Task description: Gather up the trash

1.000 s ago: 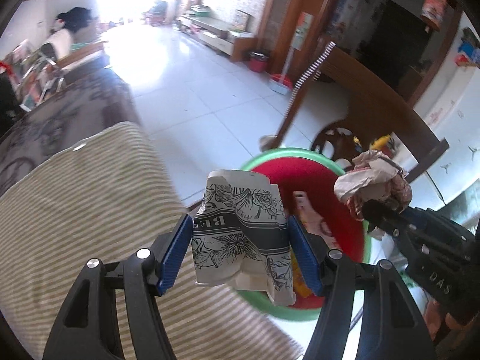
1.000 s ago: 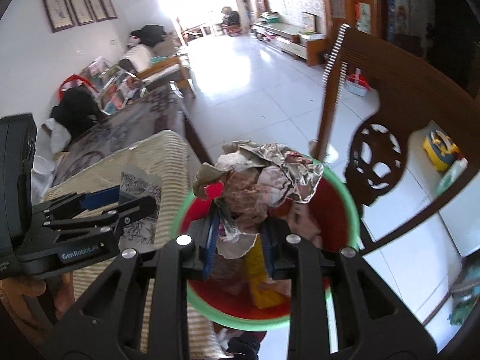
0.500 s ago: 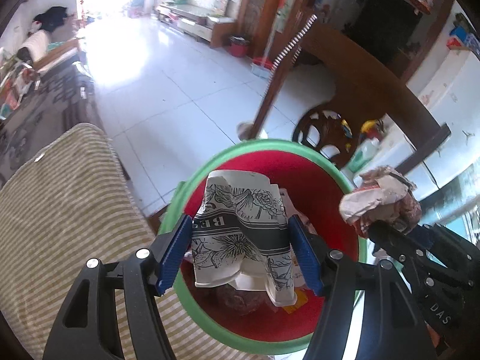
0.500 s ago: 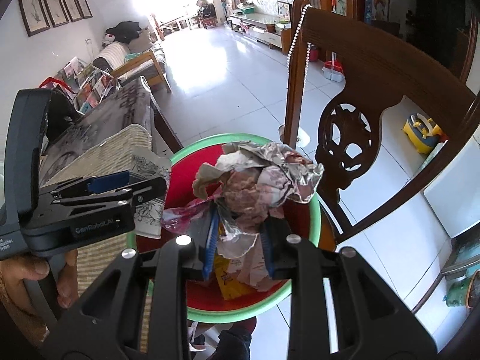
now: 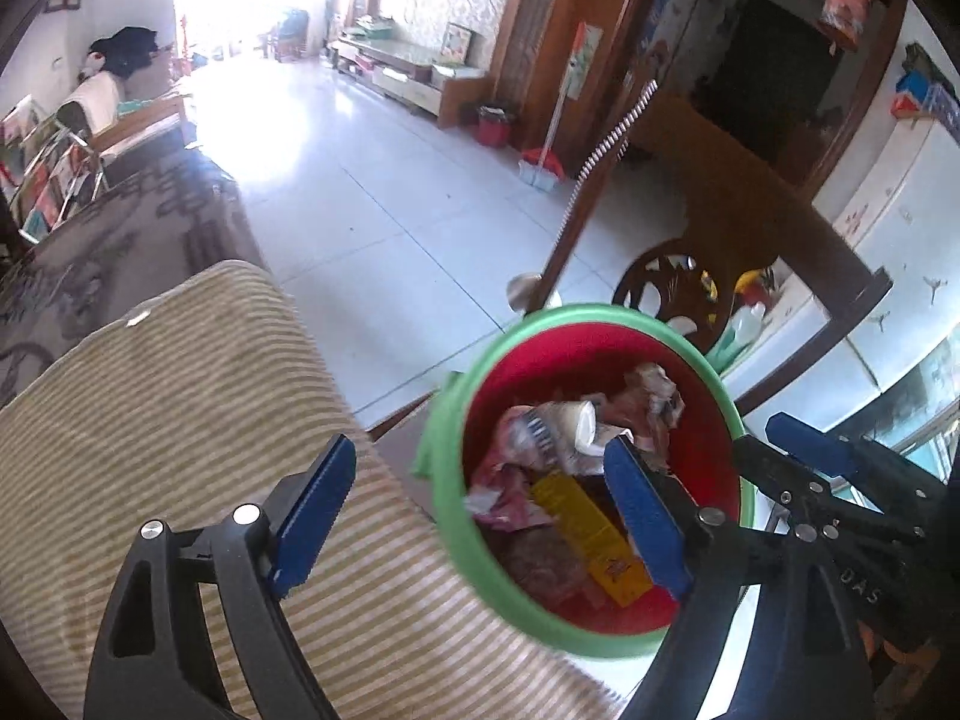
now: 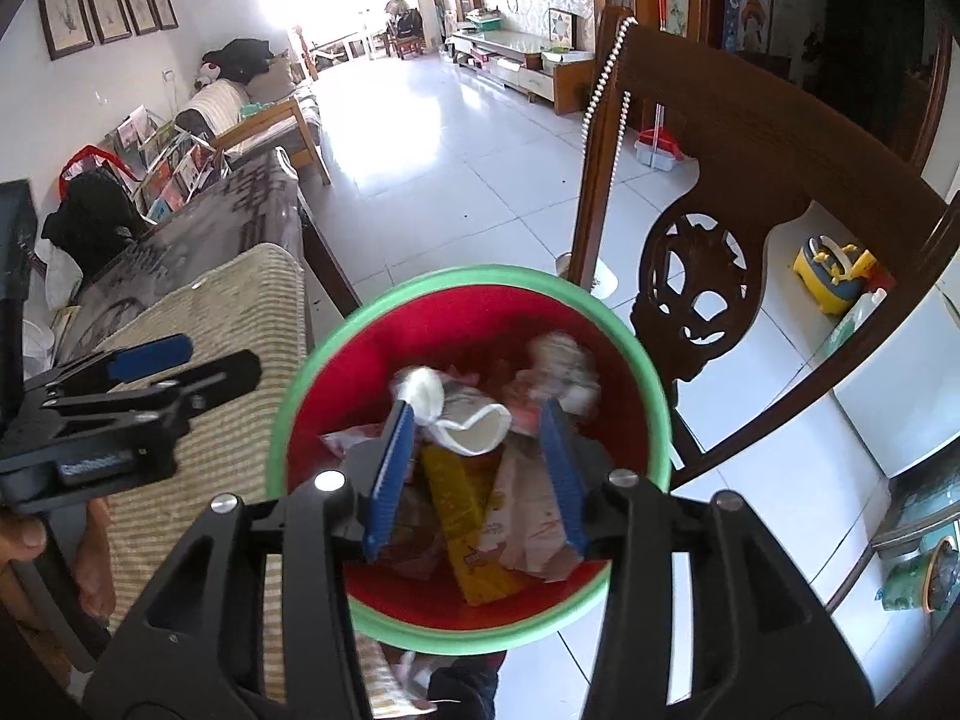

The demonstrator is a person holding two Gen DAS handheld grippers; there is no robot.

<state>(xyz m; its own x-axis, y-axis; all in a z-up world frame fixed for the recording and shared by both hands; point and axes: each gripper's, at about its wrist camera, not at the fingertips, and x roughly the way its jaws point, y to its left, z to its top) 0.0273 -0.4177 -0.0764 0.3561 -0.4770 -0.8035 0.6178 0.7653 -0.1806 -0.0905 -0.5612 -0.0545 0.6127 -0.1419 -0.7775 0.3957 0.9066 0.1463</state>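
Observation:
A red bin with a green rim (image 5: 480,360) (image 6: 336,336) stands beside the striped cushion. Inside lie the printed paper cup (image 5: 570,429) (image 6: 474,420), the crumpled wrapper (image 5: 651,396) (image 6: 564,366) and a yellow packet (image 5: 591,534) (image 6: 465,504). My left gripper (image 5: 480,510) is open and empty, at the bin's near-left rim; it also shows in the right wrist view (image 6: 180,366). My right gripper (image 6: 474,468) is open and empty above the bin's mouth; it also shows in the left wrist view (image 5: 798,456).
A beige striped cushion (image 5: 180,420) (image 6: 240,312) lies left of the bin. A carved wooden chair back (image 6: 696,240) (image 5: 720,228) stands right behind it. White tiled floor (image 5: 390,228) stretches beyond. A yellow toy (image 6: 834,264) sits at the right.
Both grippers opened. The paper cup dropped from the left gripper and the crumpled wrapper from the right one; both now lie in the bin. The left gripper has drawn back to the left.

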